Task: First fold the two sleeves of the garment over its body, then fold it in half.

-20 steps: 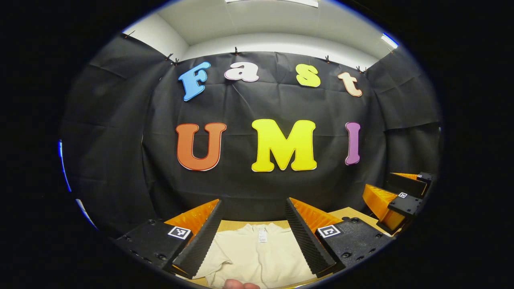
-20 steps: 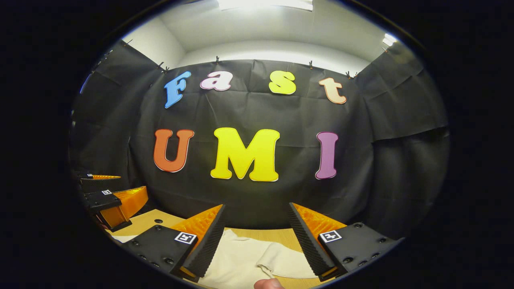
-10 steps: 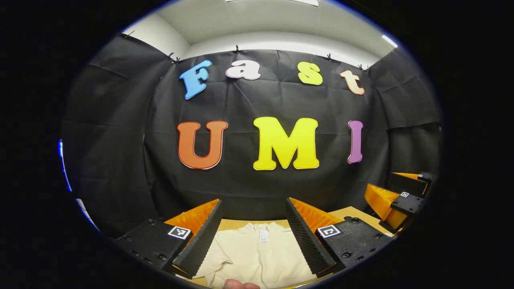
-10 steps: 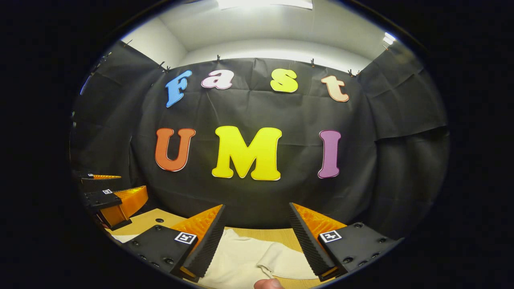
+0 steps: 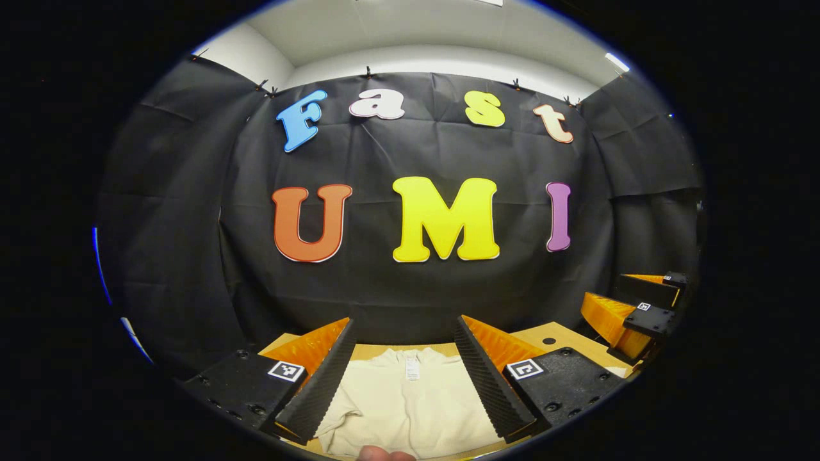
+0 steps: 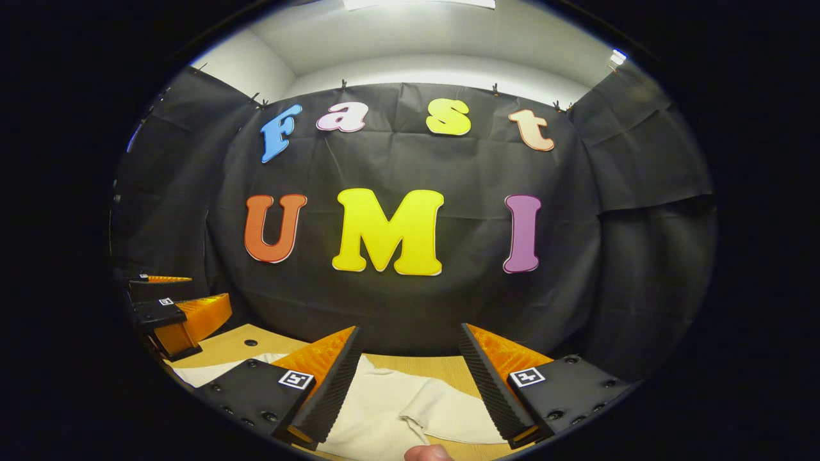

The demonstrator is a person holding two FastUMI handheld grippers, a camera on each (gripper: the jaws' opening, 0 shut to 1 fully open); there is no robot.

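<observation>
Left claw (image 5: 405,374) at bottom centre of left gripper view, level, fingers spread wide, nothing between. Cream fabric garment (image 5: 410,403) flat on light wooden counter (image 5: 557,336), low in frame between fingers, neck label facing up. Right claw (image 6: 408,378) likewise level and spread, above garment's sleeve (image 6: 448,416); also seen at right edge of left gripper view.

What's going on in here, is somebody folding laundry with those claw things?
Yes. A person holds a two-finger gripper in each hand over a cream garment spread flat on a wooden table. The left gripper hangs open above the collar end, where a small tag shows. The right gripper hangs open above one sleeve, which lies out to the side, not yet folded. Neither gripper has cloth between its fingers.
</observation>
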